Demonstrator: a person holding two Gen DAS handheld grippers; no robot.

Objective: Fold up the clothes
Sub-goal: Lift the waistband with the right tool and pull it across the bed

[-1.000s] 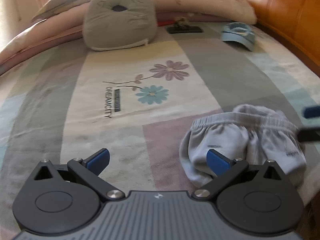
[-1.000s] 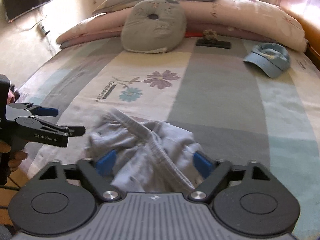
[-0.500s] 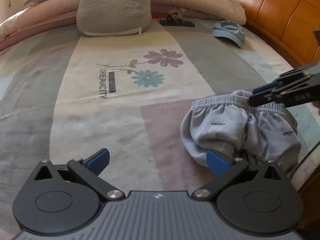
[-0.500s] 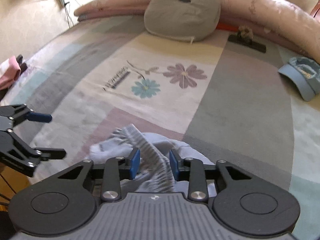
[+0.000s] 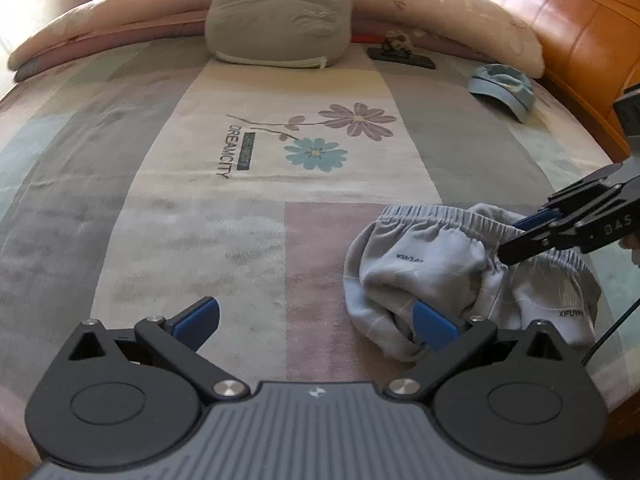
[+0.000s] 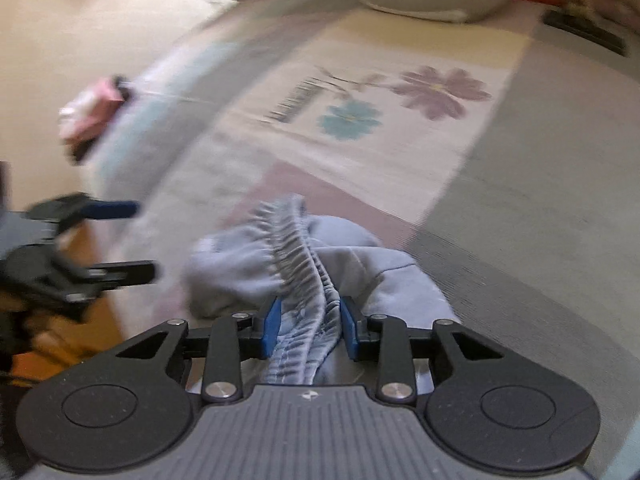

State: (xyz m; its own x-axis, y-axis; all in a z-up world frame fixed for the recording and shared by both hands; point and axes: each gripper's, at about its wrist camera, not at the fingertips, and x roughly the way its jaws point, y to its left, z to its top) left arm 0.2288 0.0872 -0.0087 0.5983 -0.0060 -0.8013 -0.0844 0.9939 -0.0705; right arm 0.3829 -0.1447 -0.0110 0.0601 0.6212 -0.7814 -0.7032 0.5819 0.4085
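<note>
On the patchwork bedspread (image 5: 224,240), near its lower edge, lies a crumpled pair of light grey shorts (image 5: 432,264) with an elastic waistband (image 6: 296,248) bunched along the top. The right gripper (image 6: 309,330) has its blue pads (image 6: 273,322) closed on that gathered waistband, the ribbed cloth pinched between them and running back under the tool; from the left wrist view its black fingers come in from the right edge and meet the waistband at a fold. The left gripper (image 5: 316,320) hangs low over the bedspread with its jaws spread wide and nothing between them; its right-hand pad (image 5: 434,326) sits just against the near hem of the shorts, though I cannot tell if it truly touches. The shorts rest partly on a pink patch of the spread, just below the cream panel printed with two flowers (image 5: 336,136) and the word DREAMCITY. Further up the bed a grey cat-faced cushion (image 5: 280,16) leans against long pink pillows (image 5: 460,20), a blue cap (image 5: 504,88) lies off to the right near the orange padded headboard (image 5: 580,32), and a dark flat object (image 5: 400,58) sits between cushion and cap.
</note>
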